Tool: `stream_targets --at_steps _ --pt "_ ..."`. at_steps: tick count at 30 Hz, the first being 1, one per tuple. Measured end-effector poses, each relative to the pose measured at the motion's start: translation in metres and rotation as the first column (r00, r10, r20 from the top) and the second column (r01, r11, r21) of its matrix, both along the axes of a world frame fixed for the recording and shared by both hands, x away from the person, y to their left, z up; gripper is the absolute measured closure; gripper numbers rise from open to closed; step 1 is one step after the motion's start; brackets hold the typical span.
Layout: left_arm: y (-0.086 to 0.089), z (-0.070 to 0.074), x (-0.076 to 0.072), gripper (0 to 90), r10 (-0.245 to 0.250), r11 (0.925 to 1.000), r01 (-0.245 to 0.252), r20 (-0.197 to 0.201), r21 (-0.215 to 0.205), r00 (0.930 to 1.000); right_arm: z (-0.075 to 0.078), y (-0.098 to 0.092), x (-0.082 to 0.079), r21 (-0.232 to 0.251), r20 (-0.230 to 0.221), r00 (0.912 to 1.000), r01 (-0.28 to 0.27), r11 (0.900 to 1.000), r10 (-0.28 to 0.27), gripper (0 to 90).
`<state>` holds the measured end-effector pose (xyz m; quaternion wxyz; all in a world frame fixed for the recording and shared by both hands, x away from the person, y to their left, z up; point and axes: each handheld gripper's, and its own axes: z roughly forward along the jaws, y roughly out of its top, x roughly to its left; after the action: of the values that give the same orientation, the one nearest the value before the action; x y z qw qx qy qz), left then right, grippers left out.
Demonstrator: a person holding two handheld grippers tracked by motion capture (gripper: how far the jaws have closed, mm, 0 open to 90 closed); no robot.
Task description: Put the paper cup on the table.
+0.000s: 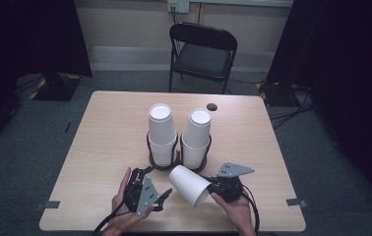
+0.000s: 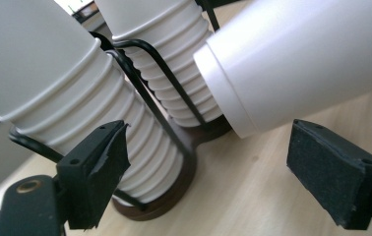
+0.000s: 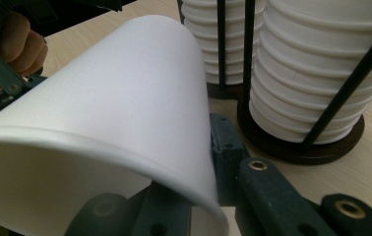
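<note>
A single white paper cup (image 1: 189,184) (image 3: 115,108) lies tilted in my right gripper (image 1: 208,189) (image 3: 174,187), which is shut on its rim; its closed base points up and left. Just behind it stand two stacks of upturned white cups, the left stack (image 1: 162,130) (image 2: 66,93) and the right stack (image 1: 197,135) (image 3: 317,64), each in a black wire holder on a brown base. My left gripper (image 1: 157,184) (image 2: 208,172) is near the table's front edge, open, with nothing between its pads. The held cup's base (image 2: 297,59) hangs just beyond its right jaw.
The light wooden table (image 1: 110,128) has bare room at the left, right and back. A small dark round spot (image 1: 212,106) lies behind the right stack. A black folding chair (image 1: 201,51) stands beyond the far edge. Dark curtains flank the room.
</note>
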<state>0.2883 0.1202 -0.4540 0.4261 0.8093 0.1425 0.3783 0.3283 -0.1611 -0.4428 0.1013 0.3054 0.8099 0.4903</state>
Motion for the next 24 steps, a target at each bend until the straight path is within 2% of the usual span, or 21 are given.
stream_targets --at_steps 3,5,6,7,8,9,16,19,21,24 --pt "-0.008 -0.001 -0.003 15.5 -0.007 0.9987 0.005 0.033 0.051 0.9994 0.002 0.001 0.002 -0.009 -0.011 0.9999 0.0 1.0 0.0 86.2" --pt "-0.013 -0.004 -0.006 15.6 -0.019 0.9969 0.016 0.041 0.077 0.999 0.006 0.003 0.002 -0.018 -0.019 0.9997 -0.017 1.0 0.016 86.2" --pt "-0.013 -0.004 -0.006 15.6 -0.019 0.9969 0.016 0.041 0.077 0.999 0.006 0.003 0.002 -0.018 -0.019 0.9997 -0.017 1.0 0.016 86.2" --pt "-0.017 -0.006 -0.007 15.6 -0.026 0.9942 0.019 0.059 0.106 0.9979 0.008 0.005 0.003 -0.03 -0.029 0.9994 -0.021 0.999 0.02 86.1" --pt "-0.017 -0.006 -0.007 15.6 -0.026 0.9942 0.019 0.059 0.106 0.9979 0.008 0.005 0.003 -0.03 -0.029 0.9994 -0.021 0.999 0.02 86.1" --pt "-0.021 -0.008 -0.008 15.6 -0.032 0.9916 0.023 0.07 0.127 0.997 0.01 0.006 0.005 -0.041 -0.049 0.9985 -0.026 0.999 0.024 86.0" --pt "-0.025 -0.009 -0.01 15.7 -0.047 0.9891 0.033 0.091 0.144 0.9947 0.011 0.01 0.01 -0.057 -0.095 0.9949 -0.04 0.998 0.034 86.0" --pt "-0.029 -0.01 -0.011 15.1 -0.052 0.9849 0.034 0.103 0.17 0.9933 0.014 0.014 0.012 -0.066 -0.108 0.9931 -0.053 0.996 0.045 86.0" --pt "-0.034 -0.011 -0.011 12.7 -0.055 0.9805 0.03 0.122 0.194 0.991 0.017 0.018 0.013 -0.09 -0.119 0.9918 -0.057 0.994 0.046 86.1" --pt "-0.037 -0.01 -0.011 9.0 -0.063 0.9821 0.04 0.118 0.184 0.991 0.018 0.02 0.014 -0.095 -0.13 0.9904 -0.062 0.994 0.049 86.1"
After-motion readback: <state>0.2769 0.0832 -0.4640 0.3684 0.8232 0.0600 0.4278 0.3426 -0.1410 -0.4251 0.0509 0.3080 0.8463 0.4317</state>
